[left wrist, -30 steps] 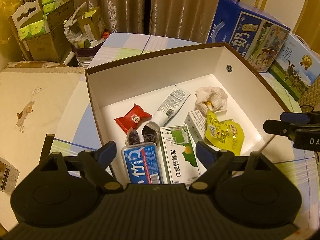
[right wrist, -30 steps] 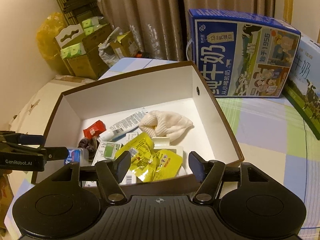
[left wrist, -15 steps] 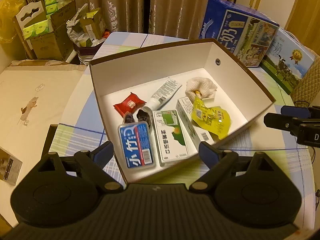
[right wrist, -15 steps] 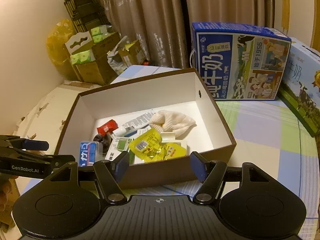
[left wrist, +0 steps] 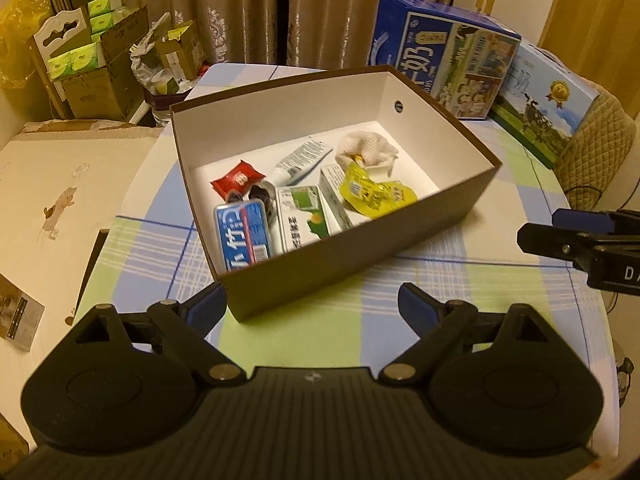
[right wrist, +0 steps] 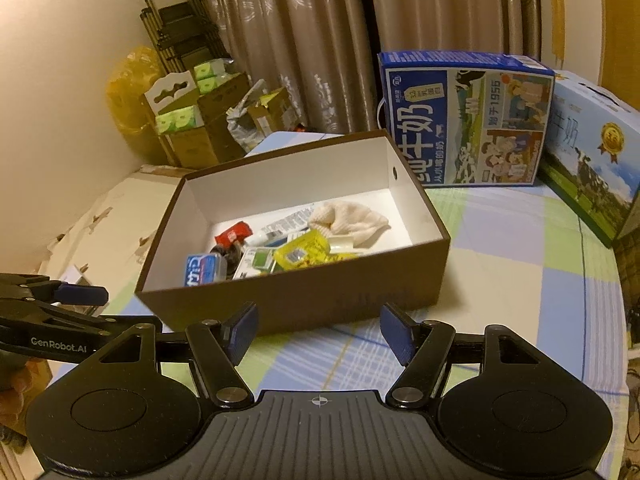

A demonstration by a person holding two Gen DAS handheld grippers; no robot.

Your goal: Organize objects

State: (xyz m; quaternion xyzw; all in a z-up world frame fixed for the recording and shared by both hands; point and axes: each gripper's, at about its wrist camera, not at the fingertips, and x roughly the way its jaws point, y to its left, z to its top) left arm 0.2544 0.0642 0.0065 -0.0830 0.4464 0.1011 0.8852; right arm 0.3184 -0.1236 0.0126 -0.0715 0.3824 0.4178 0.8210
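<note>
Left wrist view, both tools (left wrist: 310, 310) pulled back from box (left wrist: 360, 236), empty.

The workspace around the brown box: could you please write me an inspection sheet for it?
Surface: checked blue, green and white tablecloth, bare near the claws.
Job's things: brown cardboard box with white inside holds a red snack packet, white tube, blue-labelled tin, green-and-white carton, yellow pouches and cream cloth.
Clutter: two blue milk cartons behind the box.
Grippers: left claw and right claw both open, empty, outside the box.
Cables: dark cable by the table's right edge.
Surroundings: brown curtains, stacked cardboard boxes.
</note>
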